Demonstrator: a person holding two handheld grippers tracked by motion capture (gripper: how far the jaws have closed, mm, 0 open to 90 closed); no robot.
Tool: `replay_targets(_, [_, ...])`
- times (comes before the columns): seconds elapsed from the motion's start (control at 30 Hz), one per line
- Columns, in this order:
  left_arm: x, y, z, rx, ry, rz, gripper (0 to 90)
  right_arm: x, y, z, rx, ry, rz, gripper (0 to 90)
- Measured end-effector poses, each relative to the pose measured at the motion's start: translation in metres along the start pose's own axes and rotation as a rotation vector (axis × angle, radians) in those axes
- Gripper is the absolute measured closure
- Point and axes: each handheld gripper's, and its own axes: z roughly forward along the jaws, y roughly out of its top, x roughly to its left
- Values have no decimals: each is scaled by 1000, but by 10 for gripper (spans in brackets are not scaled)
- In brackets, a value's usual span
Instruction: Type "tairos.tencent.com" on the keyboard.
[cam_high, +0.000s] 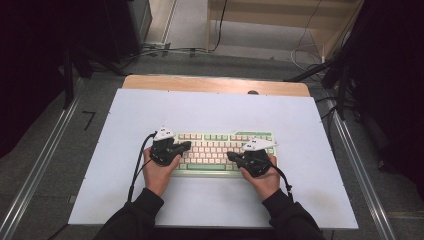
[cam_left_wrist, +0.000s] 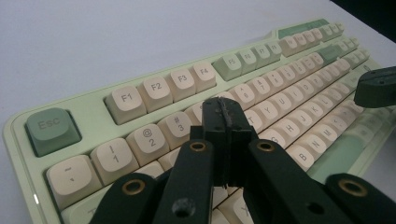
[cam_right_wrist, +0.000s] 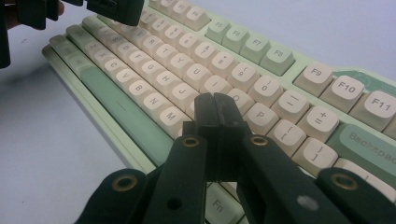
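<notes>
The left gripper (cam_left_wrist: 227, 122) has its two black jaws pressed flat together with nothing between them, and its closed tip hangs over the upper-left letter rows of the keyboard (cam_left_wrist: 154, 88), just past the number keys; whether the tip actually touches a keycap cannot be told. The right gripper (cam_right_wrist: 217, 111) is closed the same way, jaws meeting along a single seam and holding nothing, its tip poised over the right-hand letter keys, near the one marked P, and again contact with the caps cannot be made out. From above, the left gripper (cam_high: 170, 149) sits over the keyboard's left end and the right gripper (cam_high: 252, 159) over its right end, each in one of the person's hands, the two tips turned inward toward each other with the middle keys between them. Just beyond the left tip runs the function row, with the green Esc key (cam_left_wrist: 49, 128) off to its left at the corner of the board. Right of the right tip lies the green Backspace key (cam_right_wrist: 369, 142), and on its near left the long green space bar (cam_right_wrist: 123, 114). The pale green and cream keyboard (cam_high: 220, 150) lies flat beneath both grippers on the white table top (cam_high: 210, 107), which spreads well out on all sides.
</notes>
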Motion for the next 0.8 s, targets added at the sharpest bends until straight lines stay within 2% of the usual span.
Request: replay_targets(0.8, [0,-3,5,27,18,13,900,0,0,0,2,1,0,882])
